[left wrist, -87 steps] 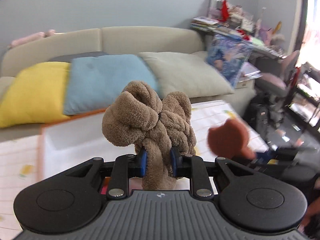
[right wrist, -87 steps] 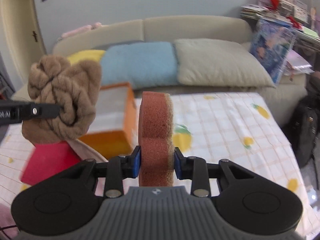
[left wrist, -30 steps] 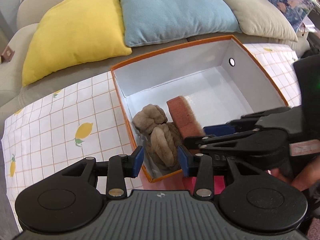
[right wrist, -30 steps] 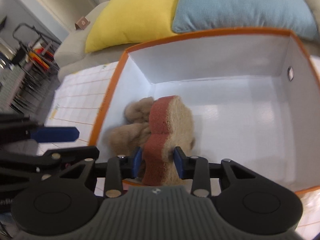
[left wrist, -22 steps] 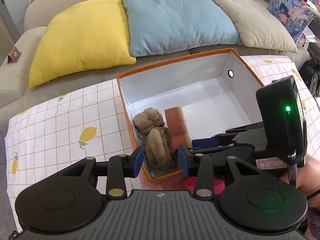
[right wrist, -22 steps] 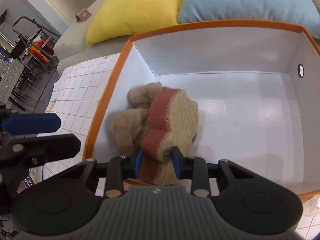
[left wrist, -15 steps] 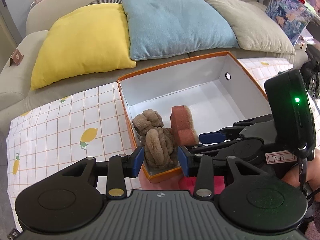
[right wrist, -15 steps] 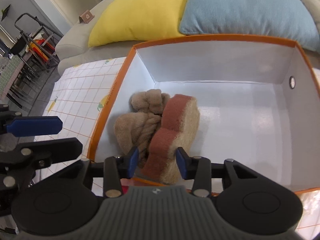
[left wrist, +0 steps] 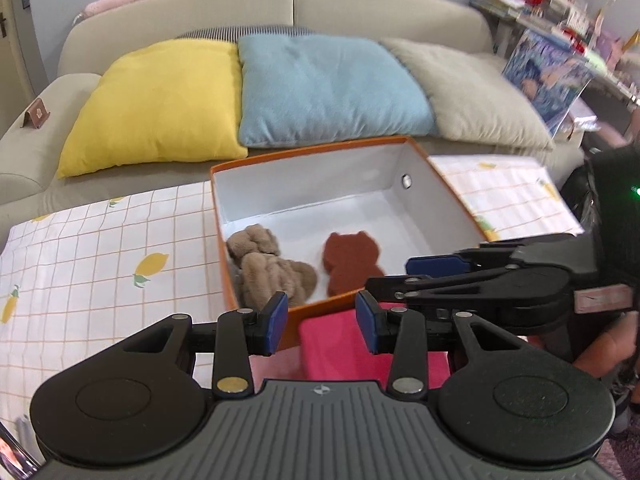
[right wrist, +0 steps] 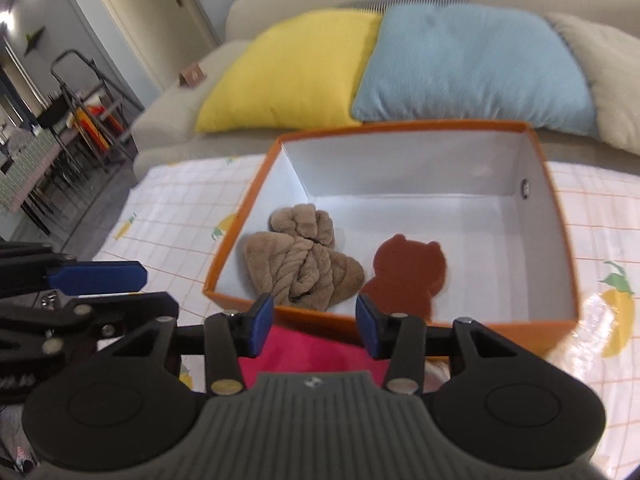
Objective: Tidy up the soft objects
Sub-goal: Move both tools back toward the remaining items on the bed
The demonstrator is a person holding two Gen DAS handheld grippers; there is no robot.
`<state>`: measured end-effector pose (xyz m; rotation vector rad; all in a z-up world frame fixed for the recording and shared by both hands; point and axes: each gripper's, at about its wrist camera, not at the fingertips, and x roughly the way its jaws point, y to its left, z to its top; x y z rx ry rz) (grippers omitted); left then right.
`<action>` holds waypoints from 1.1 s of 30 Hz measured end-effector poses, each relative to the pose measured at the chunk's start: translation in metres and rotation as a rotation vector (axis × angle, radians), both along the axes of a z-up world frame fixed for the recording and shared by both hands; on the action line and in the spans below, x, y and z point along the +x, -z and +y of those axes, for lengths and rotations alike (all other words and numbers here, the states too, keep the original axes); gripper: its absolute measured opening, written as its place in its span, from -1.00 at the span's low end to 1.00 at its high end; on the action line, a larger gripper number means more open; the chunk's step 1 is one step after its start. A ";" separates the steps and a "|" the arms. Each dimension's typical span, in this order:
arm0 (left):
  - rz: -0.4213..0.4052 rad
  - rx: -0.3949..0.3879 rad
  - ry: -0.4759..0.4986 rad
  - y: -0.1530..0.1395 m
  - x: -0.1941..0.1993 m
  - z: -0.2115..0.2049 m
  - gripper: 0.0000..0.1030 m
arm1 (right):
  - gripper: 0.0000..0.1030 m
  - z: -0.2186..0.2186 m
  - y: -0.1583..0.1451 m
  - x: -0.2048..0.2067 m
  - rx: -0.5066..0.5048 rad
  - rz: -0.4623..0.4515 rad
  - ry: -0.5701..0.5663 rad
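1. Left wrist view: the brown knotted plush (left wrist: 272, 270) lies on the floor of the orange box (left wrist: 452, 188), at its near left corner, beyond the left gripper (left wrist: 322, 322), whose fingers stand spread with nothing between them.
2. Right wrist view: the bear-shaped sponge (right wrist: 406, 276) lies flat on the box floor just right of the plush, a thin white gap between them; it sits past the right gripper (right wrist: 314, 326), whose jaws are opening and empty.
3. The plush is tan, fuzzy, twisted into rope-like coils; the sponge is rust-brown with two small ears.
4. The box has orange rims, white inner walls and a round hole in its right wall; its right and far floor is bare.
5. A pink block (left wrist: 340, 344) lies against the box's near wall, under both grippers.
6. The lemon-print cloth (left wrist: 100, 248) spreads around the box; yellow, blue and beige cushions rest on the sofa (left wrist: 360, 4) behind.
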<state>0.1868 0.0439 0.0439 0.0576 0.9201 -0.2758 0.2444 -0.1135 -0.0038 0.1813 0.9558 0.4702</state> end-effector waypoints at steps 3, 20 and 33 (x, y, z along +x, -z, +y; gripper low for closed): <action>-0.050 -0.034 0.003 -0.002 -0.023 -0.006 -0.09 | -0.05 -0.018 -0.014 -0.032 0.002 -0.068 0.015; -0.041 -0.136 0.115 0.066 -0.120 -0.054 -0.09 | 0.08 -0.110 0.011 -0.196 -0.154 -0.124 0.305; -0.021 -0.004 0.250 0.093 -0.128 -0.100 0.37 | 0.27 -0.129 0.051 -0.213 -0.198 0.002 0.411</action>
